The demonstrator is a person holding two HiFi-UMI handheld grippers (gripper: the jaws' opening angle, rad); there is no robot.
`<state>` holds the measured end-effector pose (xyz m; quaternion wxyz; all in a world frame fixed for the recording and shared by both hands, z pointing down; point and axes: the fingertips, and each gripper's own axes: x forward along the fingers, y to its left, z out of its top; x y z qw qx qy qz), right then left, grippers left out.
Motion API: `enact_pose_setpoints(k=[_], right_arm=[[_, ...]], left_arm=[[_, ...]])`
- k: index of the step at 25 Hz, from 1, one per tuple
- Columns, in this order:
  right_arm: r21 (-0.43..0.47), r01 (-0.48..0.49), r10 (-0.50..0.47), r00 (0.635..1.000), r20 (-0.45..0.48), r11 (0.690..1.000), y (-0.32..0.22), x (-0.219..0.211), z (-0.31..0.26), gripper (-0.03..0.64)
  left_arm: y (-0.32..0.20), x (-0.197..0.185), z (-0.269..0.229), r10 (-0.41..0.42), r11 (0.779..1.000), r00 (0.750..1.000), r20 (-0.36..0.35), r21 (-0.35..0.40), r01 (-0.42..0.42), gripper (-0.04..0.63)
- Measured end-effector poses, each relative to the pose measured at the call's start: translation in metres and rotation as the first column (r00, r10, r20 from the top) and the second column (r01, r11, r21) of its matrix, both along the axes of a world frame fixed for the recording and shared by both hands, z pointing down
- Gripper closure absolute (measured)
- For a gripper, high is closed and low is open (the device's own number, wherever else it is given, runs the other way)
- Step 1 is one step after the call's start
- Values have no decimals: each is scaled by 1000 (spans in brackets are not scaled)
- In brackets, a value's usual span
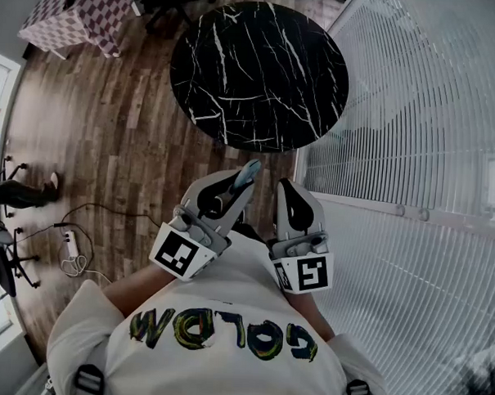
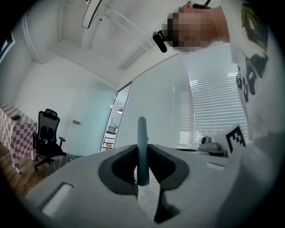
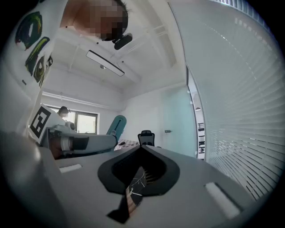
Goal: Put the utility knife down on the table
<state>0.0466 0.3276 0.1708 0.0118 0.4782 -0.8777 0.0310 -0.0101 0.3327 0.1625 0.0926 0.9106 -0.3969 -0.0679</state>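
In the head view I hold both grippers close to my chest, above the wood floor and short of the round black marble table (image 1: 259, 74). My left gripper (image 1: 240, 182) is shut on the teal utility knife (image 1: 249, 169), whose end sticks out past the jaw tips. Seen edge-on in the left gripper view, the knife (image 2: 142, 147) stands upright, clamped in my left gripper (image 2: 142, 153). My right gripper (image 1: 288, 190) is beside it, shut and empty. In the right gripper view its jaws (image 3: 142, 149) meet with nothing between them, and the knife (image 3: 116, 126) shows at the left.
A wall of white blinds (image 1: 414, 142) runs along the right. A checkered-cloth table (image 1: 75, 13) stands at the far left. Office chairs (image 1: 0, 247) and a power strip with cable (image 1: 69, 246) lie on the floor to my left.
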Motion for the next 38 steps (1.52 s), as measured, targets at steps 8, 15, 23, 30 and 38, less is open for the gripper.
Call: enact_pose_setpoints(k=[8,15,23,30,38], right_arm=[[-8,2,-2,1000,-2,1000,-4,13,3,616],[-1,13,-13,1000,18,1000,-4,38,5,615],[-10,42,-41,998,38,999,-4,52,10,615],[-17,59,-58,997,45,998,-26,47,15,615],[-9,47,-46,999,25,999,-83,33,10,615]], left_arm=[[-3,11,4,-8,1000,1000,13,-10,8,522],[-3,30,13,-36,999,999,33,-17,36,522],[1,50,16,-55,998,998,35,-21,56,522],[-20,45,23,-65,998,997,47,-22,66,522],[-82,26,16,-63,998,998,27,-11,63,522]])
